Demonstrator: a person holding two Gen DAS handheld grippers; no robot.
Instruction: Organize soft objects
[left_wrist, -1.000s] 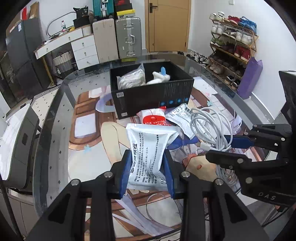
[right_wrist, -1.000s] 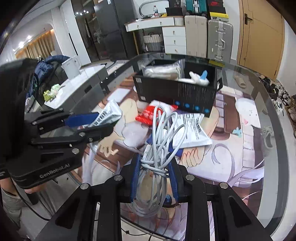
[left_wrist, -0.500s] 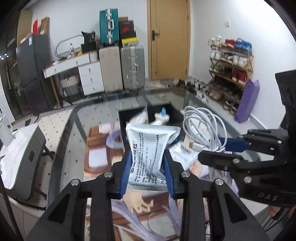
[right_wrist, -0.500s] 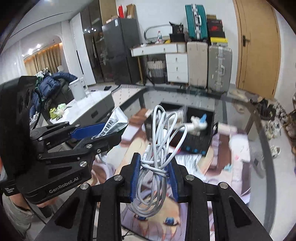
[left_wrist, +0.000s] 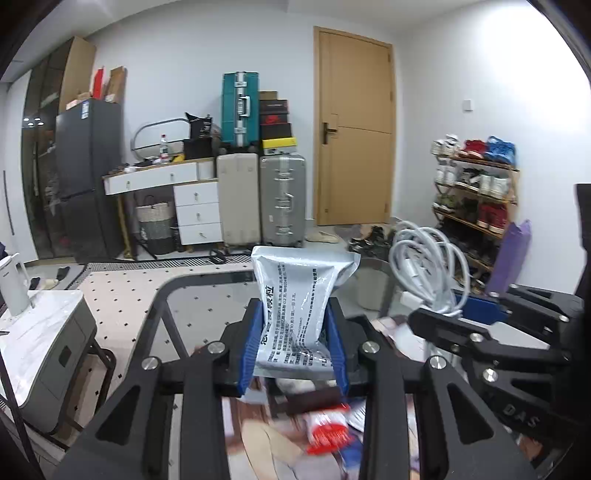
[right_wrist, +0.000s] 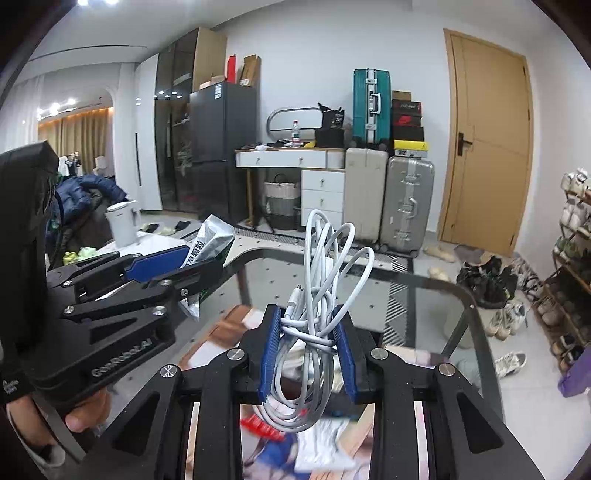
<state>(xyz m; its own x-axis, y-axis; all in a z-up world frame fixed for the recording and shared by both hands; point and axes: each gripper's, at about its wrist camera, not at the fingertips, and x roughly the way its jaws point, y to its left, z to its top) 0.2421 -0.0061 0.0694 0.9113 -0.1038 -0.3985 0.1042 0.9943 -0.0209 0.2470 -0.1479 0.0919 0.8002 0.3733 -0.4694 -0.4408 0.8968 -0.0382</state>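
Observation:
My left gripper (left_wrist: 293, 332) is shut on a silver foil pouch (left_wrist: 301, 295) with black print and holds it upright, high above the glass table (left_wrist: 192, 295). My right gripper (right_wrist: 306, 336) is shut on a coiled white cable (right_wrist: 317, 295), also raised. Each gripper shows in the other's view: the right one with the cable (left_wrist: 428, 273) at the right of the left wrist view, the left one with the pouch (right_wrist: 208, 240) at the left of the right wrist view. A red and white packet (left_wrist: 327, 432) lies blurred on the table below. The black box is hidden.
Several loose packets (right_wrist: 314, 443) lie on the printed mat on the table. Suitcases (left_wrist: 282, 199) and a white drawer desk (left_wrist: 184, 199) stand at the far wall beside a wooden door (left_wrist: 354, 129). A shoe rack (left_wrist: 476, 192) is at the right.
Both grippers have tilted up and risen with the pouch and the cable still held. The black box and most of the table have dropped out of view below.

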